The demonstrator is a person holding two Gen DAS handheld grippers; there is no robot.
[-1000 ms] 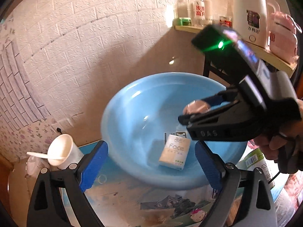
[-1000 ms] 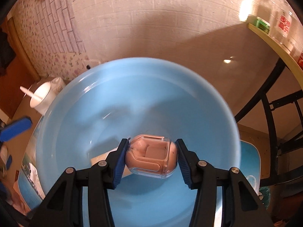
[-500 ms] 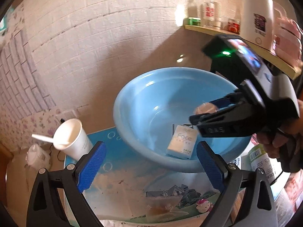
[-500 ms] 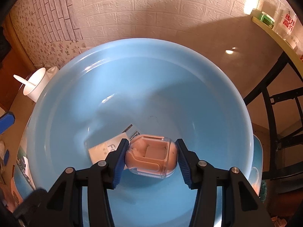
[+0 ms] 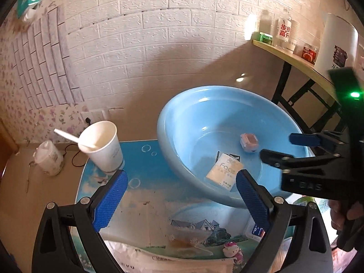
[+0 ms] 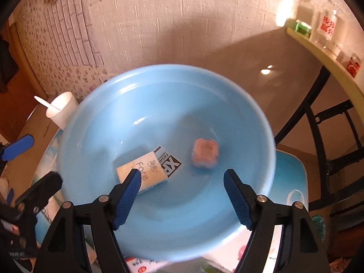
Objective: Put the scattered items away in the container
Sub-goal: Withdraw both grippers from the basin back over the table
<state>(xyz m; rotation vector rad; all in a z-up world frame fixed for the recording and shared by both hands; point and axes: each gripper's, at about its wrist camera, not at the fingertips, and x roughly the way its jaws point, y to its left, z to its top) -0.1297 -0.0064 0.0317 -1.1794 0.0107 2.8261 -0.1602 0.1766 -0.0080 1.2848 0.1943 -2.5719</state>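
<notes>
— Resting on the floor of the blue basin point(image 6: 261, 136), is that the pink case point(image 6: 205, 153)?

— Yes, it lies right of the tissue pack point(image 6: 145, 170), near it but apart, and nothing grips it. The right gripper point(image 6: 182, 195) hangs over the basin's near rim with its jaws spread wide and nothing between them.

— And the other tool?

— The left gripper point(image 5: 179, 201) is just as wide open and holds nothing. It sits over the printed tabletop point(image 5: 159, 195), in front of the basin. From its camera the pink case point(image 5: 249, 142) and the tissue pack point(image 5: 224, 173) both show inside the basin point(image 5: 168, 141).

— What stands outside the basin?

— A white paper cup point(image 5: 103, 146) with a spoon point(image 5: 70, 137) in it, on the table's left corner, well apart from the basin. A shelf point(image 5: 293, 56) with bottles and jars runs along the wall at right.
</notes>
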